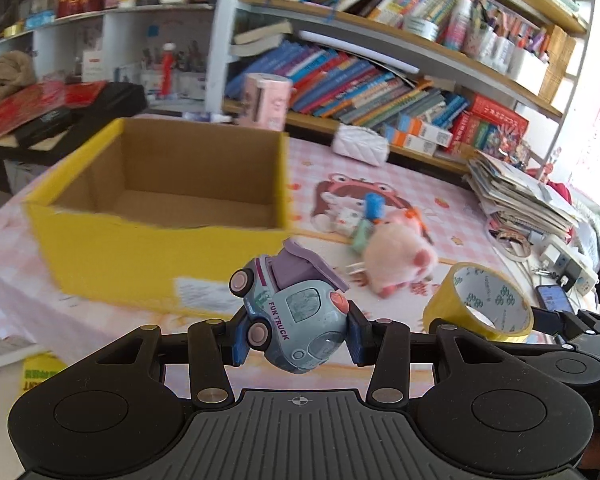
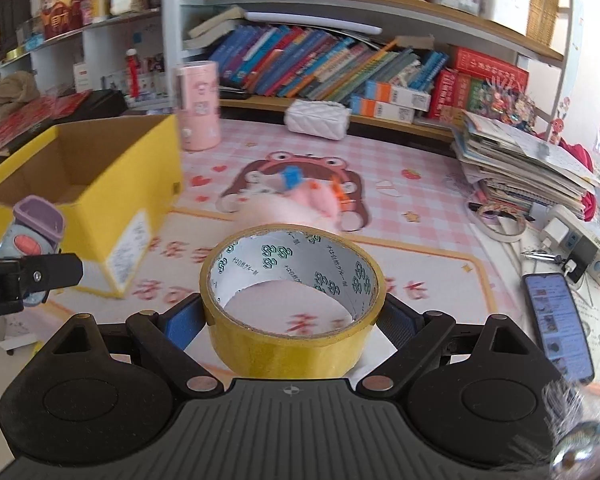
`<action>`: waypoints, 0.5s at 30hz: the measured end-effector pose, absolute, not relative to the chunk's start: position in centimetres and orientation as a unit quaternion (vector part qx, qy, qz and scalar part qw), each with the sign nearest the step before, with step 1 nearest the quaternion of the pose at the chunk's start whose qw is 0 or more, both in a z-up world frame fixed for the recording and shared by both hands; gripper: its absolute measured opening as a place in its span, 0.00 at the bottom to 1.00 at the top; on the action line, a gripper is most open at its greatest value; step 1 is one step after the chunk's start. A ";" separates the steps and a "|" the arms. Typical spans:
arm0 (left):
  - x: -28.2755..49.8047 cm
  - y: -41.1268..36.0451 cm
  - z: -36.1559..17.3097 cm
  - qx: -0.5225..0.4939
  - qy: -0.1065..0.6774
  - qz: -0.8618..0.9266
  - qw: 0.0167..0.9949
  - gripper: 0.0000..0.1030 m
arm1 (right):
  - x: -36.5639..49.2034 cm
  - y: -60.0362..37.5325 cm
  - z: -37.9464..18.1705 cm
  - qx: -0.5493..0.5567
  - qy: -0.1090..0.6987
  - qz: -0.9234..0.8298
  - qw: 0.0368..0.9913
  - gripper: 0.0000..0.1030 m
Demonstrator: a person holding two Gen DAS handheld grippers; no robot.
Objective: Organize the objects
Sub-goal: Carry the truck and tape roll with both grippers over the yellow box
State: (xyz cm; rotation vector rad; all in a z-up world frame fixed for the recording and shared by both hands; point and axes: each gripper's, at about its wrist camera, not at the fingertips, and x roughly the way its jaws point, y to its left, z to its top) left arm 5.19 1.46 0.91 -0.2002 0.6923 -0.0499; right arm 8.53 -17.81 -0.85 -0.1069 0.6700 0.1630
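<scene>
My left gripper (image 1: 296,332) is shut on a light-blue toy truck (image 1: 300,312) with a purple bed, held above the table in front of the open yellow cardboard box (image 1: 140,248). The truck also shows at the left edge of the right wrist view (image 2: 32,232). My right gripper (image 2: 292,320) is shut on a roll of yellow tape (image 2: 292,304), held above the table to the right of the box (image 2: 112,216). The tape also shows in the left wrist view (image 1: 480,300). A pink plush toy (image 1: 400,256) lies on the pink mat beyond both grippers.
A pink cylinder (image 2: 199,106) stands behind the box. A white quilted pouch (image 2: 318,118) lies by the bookshelf. A paper stack (image 2: 520,168), a power strip (image 2: 580,244) and a phone (image 2: 556,324) lie at the right. Small blue and green items (image 1: 370,216) lie by the plush.
</scene>
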 end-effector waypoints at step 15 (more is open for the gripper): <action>-3.1 12.7 -0.4 -0.105 0.356 0.011 0.928 0.42 | 0.0 -5.6 -2.3 -0.058 0.360 0.126 0.922 0.88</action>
